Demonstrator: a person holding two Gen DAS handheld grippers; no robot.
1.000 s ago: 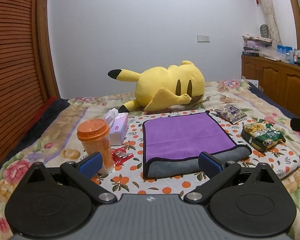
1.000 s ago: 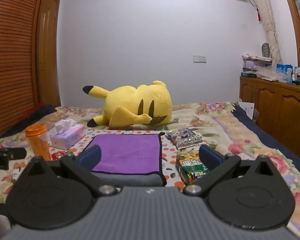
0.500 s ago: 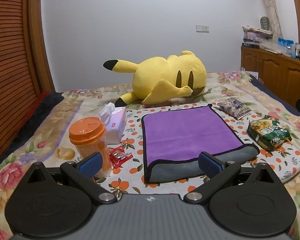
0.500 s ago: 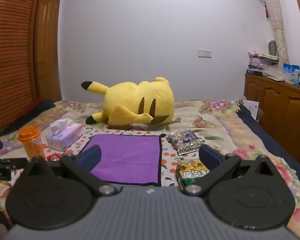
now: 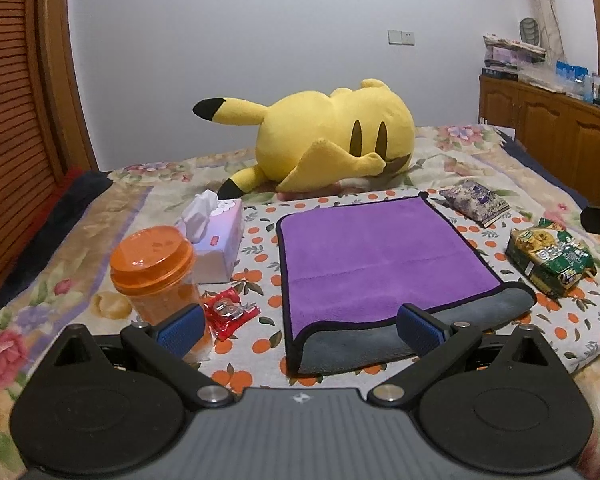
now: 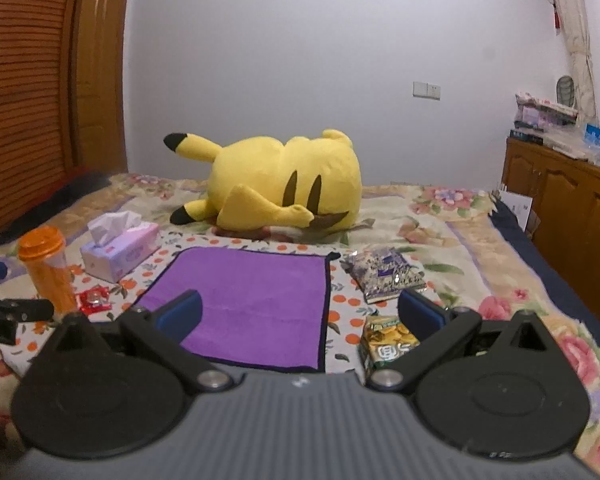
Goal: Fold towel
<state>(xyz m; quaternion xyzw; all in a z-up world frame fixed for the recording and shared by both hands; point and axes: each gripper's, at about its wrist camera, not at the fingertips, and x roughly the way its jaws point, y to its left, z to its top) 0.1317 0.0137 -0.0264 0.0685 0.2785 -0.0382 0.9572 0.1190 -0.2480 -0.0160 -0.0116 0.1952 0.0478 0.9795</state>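
A purple towel [image 5: 376, 256] with a grey underside lies flat on the orange-print cloth on the bed; its near edge is turned over and shows grey. It also shows in the right wrist view [image 6: 252, 300]. My left gripper [image 5: 300, 330] is open and empty, just short of the towel's near left corner. My right gripper [image 6: 300, 314] is open and empty, above the towel's near right part; its body hides the near edge.
An orange-lidded cup [image 5: 156, 276], a tissue box [image 5: 216, 240] and a red wrapper [image 5: 228, 312] lie left of the towel. A green snack pack [image 5: 552, 260] and a purple packet [image 5: 476, 200] lie right. A yellow plush [image 5: 328, 140] lies behind. A wooden cabinet [image 5: 560, 140] stands far right.
Both grippers have moved forward over the bed toward the towel, staying open. The right one also rose and shifted left, so the towel's near edge is hidden under it.
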